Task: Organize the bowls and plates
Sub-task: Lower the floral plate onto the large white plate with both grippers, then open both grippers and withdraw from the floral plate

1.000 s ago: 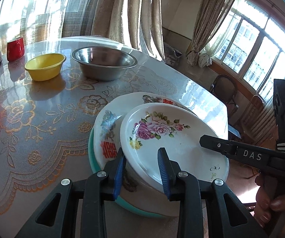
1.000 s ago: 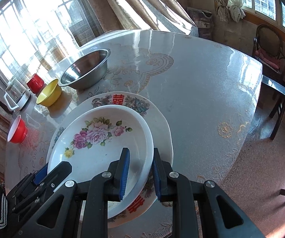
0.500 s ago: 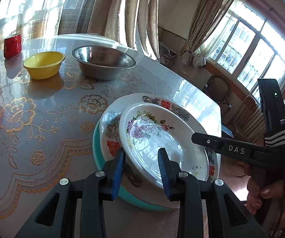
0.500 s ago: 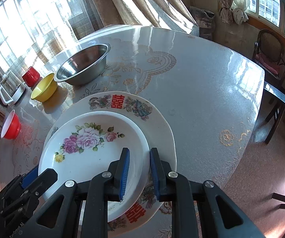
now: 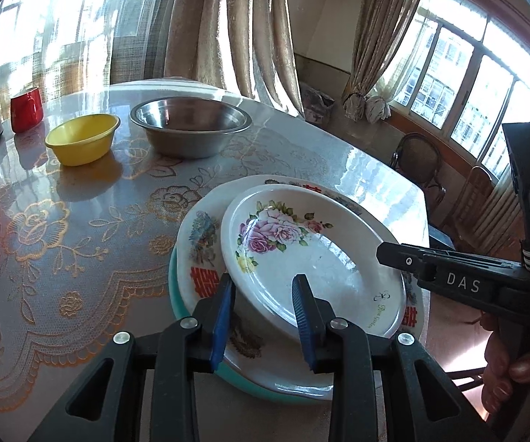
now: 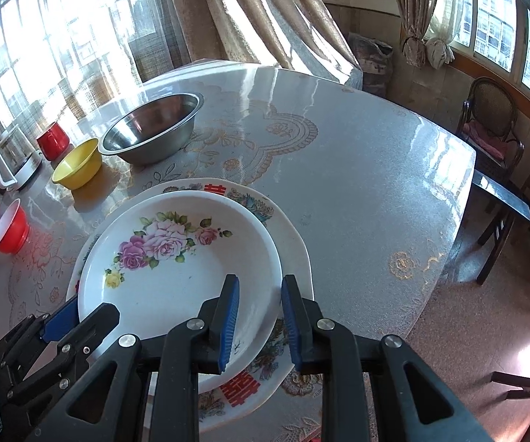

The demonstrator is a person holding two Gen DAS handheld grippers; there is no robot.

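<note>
Plates (image 5: pixel 312 258), three stacked, top one's rim between both grippers' (image 5: pixel 263 305) (image 6: pixel 259 313) slightly parted jaws; bowls (image 5: pixel 191 129), three.

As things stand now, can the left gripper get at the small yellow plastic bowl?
Probably yes, but not at once. The left gripper straddles the rim of the rose-patterned white plate. The tabletop towards the yellow bowl looks free; only the steel bowl stands beside it.

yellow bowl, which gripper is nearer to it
Left. The left gripper straddles the rose plate's rim on the side facing the yellow bowl; the right gripper straddles the opposite rim, farther off.
</note>
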